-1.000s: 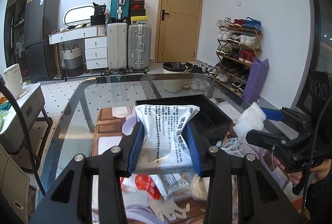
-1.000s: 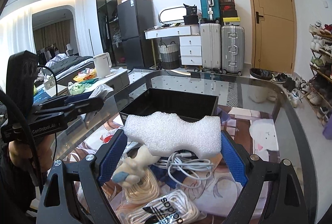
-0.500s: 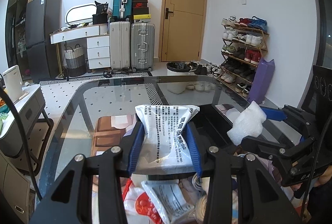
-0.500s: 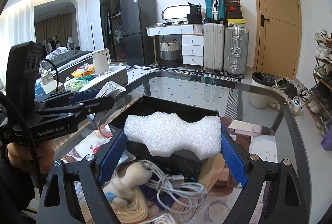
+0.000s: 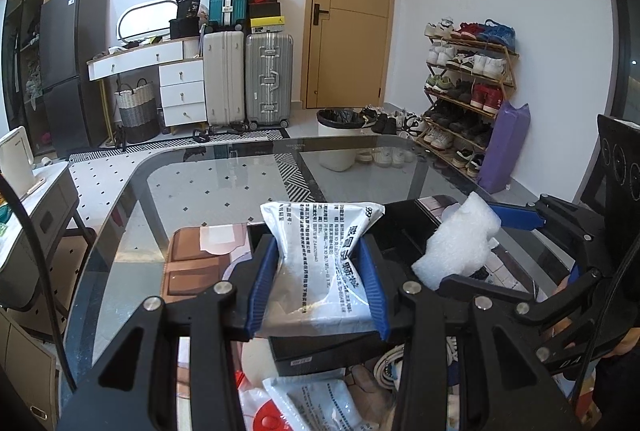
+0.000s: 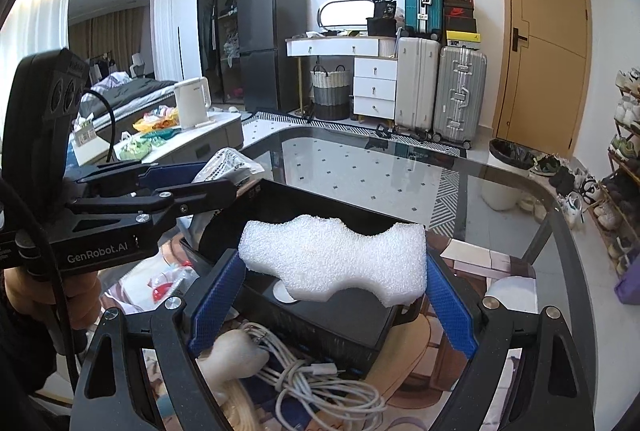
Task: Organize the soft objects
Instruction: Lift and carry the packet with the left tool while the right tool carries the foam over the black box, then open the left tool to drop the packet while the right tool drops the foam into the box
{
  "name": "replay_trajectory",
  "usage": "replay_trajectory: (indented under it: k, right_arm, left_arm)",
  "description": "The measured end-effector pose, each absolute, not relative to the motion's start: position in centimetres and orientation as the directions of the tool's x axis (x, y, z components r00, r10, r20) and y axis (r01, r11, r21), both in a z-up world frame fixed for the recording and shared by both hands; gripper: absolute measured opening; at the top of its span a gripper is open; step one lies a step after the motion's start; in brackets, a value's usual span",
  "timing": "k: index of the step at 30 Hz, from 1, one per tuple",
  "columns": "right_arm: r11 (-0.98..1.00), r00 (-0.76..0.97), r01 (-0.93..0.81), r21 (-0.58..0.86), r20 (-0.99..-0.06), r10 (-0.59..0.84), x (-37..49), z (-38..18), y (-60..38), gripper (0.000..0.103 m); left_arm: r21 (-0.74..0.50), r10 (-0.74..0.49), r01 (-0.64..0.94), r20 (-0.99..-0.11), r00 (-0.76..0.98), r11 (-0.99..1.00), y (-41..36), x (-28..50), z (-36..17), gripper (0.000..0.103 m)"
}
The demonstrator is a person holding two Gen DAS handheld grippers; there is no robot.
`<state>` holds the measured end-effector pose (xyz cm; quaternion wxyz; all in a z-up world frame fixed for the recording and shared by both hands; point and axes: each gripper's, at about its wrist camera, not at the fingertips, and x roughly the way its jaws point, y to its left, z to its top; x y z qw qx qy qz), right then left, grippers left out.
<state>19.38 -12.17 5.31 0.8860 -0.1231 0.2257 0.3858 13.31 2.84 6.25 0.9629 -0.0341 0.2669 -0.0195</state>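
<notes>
Left gripper [image 5: 316,281]: its blue pads pinch a white printed packet [image 5: 320,263] at its waist, so the plastic bunches between them and fans out above; the squeeze is narrow because the pouch is slack and gives.
Right gripper [image 6: 332,305]: set wide, its pads [image 6: 218,297] bearing on the two ends of a white foam block [image 6: 336,263], which spans the whole gap; the span is the block's own length, not slack.
Foam block: held level, hanging over the near part of the black bin [image 6: 320,203], clear of its floor.
Printed packet: held upright over the bin's left side, its lower edge near the front wall [image 5: 320,351]; I cannot tell whether it touches.
Step in hand: both soft pieces look poised for dropping in together, which would explain the two hands converging on one container.
Black bin: stands on the glass table [image 5: 224,167], open top facing up; a pale round mark shows on its floor.
Left behind: a second printed pouch [image 5: 316,403] and a red-and-white bag [image 5: 260,415] lie just before the bin; a coiled white cable [image 6: 316,383] and a pale soft toy [image 6: 236,359] lie by its near corner.
Risk: the foam is wide, so a tilted release could lodge it on the rim.
</notes>
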Motion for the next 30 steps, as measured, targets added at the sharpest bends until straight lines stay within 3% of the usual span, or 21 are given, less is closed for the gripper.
replay_trajectory:
  k: [22,26,30]
  right_arm:
    - [0.654,0.596,-0.750,-0.101,-0.532,0.602,21.3,3.9,-9.9,0.090]
    - [0.660,0.616,-0.740,-0.128,-0.523,0.589,21.0,4.1,-9.8,0.096]
    - [0.672,0.650,-0.721,-0.167,-0.500,0.572,19.8,4.5,-10.6,0.101]
  left_arm:
    - [-0.078,-0.073,0.036,-0.560,0.825,0.996,2.8,15.6,4.7,0.042]
    - [-0.078,-0.078,0.041,-0.560,0.825,0.996,2.7,15.4,4.9,0.048]
    - [-0.068,-0.071,0.041,-0.533,0.843,0.997,2.4,14.5,5.6,0.074]
